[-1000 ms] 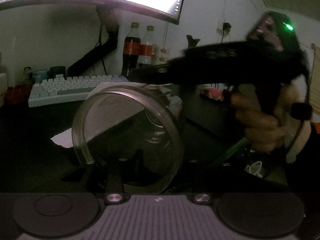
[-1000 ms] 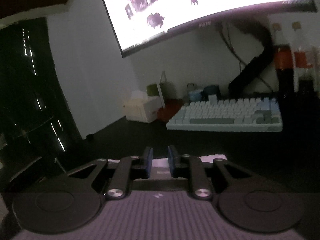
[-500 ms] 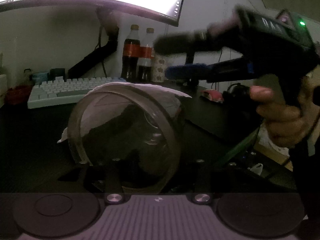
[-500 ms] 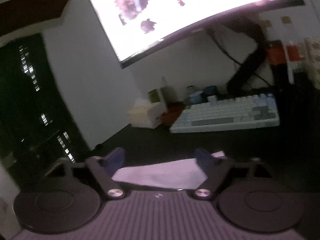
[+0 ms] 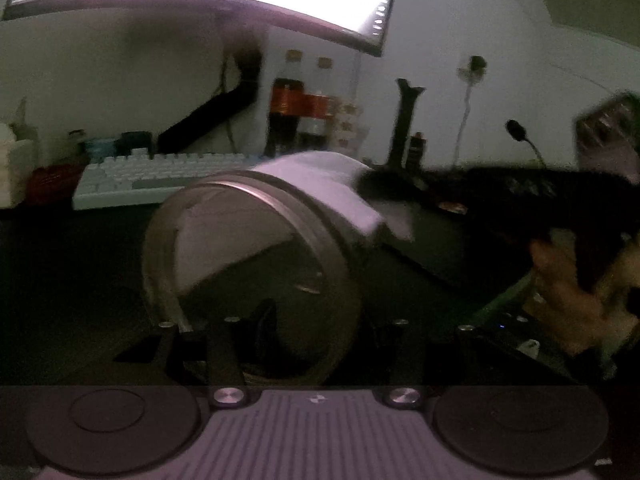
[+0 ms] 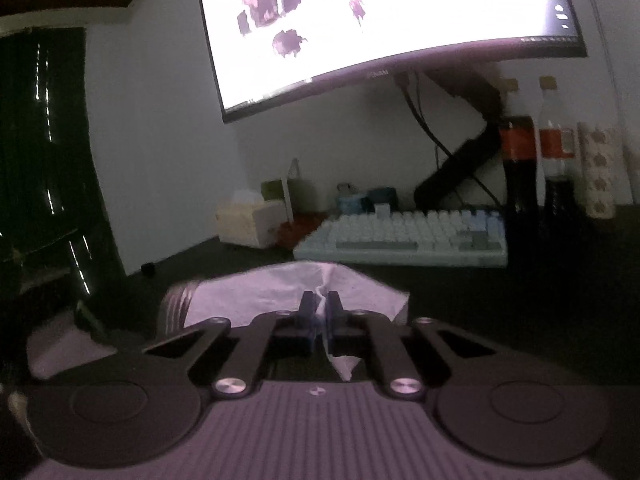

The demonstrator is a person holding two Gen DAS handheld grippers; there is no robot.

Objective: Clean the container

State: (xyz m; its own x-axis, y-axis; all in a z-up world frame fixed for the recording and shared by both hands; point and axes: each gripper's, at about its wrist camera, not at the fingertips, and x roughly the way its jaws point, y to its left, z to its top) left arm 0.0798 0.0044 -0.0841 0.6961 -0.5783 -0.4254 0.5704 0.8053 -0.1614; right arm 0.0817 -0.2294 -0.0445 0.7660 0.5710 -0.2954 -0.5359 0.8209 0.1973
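Note:
A clear round container (image 5: pixel 240 248) lies on its side with its mouth facing the left wrist camera. My left gripper (image 5: pixel 310 332) is shut on it, one finger on each side. A white tissue (image 5: pixel 320 176) is draped over the container's top. In the left wrist view my right gripper (image 5: pixel 376 184) comes in from the right as a dark blur, held by a person's hand (image 5: pixel 568 300). In the right wrist view the right gripper (image 6: pixel 319 300) is shut on a fold of the tissue (image 6: pixel 260 292), with the container's ribbed wall (image 6: pixel 174 304) showing at the left.
A pale keyboard (image 6: pixel 400 236) lies behind on the dark desk under a bright curved monitor (image 6: pixel 380 12). Two cola bottles (image 6: pixel 518 168) and a patterned cup stand at the back right. A tissue box (image 6: pixel 244 220) sits at the back left, a microphone (image 5: pixel 516 130) at the far right.
The right gripper rose, opened wide over the tissue, then came down and closed on it. The left gripper kept the container in place.

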